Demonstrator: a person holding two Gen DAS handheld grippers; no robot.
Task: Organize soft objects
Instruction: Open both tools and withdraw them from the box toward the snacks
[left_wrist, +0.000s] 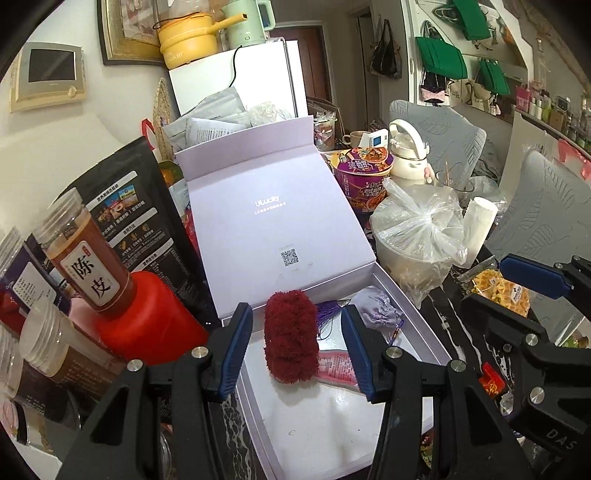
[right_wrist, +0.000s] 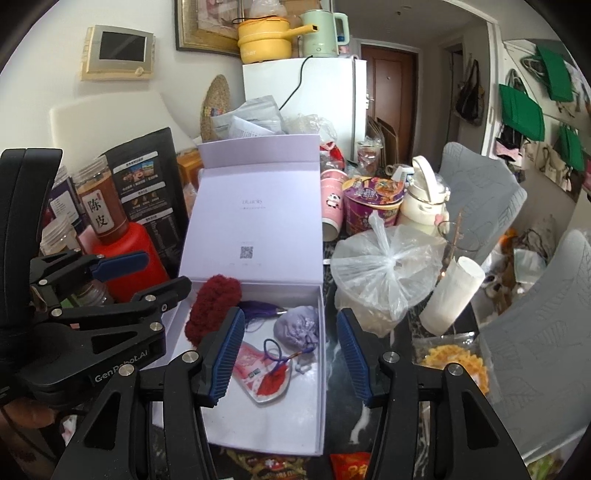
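Left wrist view: left gripper (left_wrist: 297, 345) fingers apart, straddling the red fuzzy roll (left_wrist: 291, 338) in the white box (left_wrist: 413, 295); roll's long axis runs straight ahead.

Right wrist view: right gripper (right_wrist: 291, 352) fingers apart, empty; roll (right_wrist: 212, 308) ahead-left, nearer the left gripper (right_wrist: 125, 273).

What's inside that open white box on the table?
Inside the white box lie a fuzzy dark red roll, a lilac drawstring pouch, a purple tassel and a pink packet with a red tassel on it. Whatever lies beneath them is hidden.
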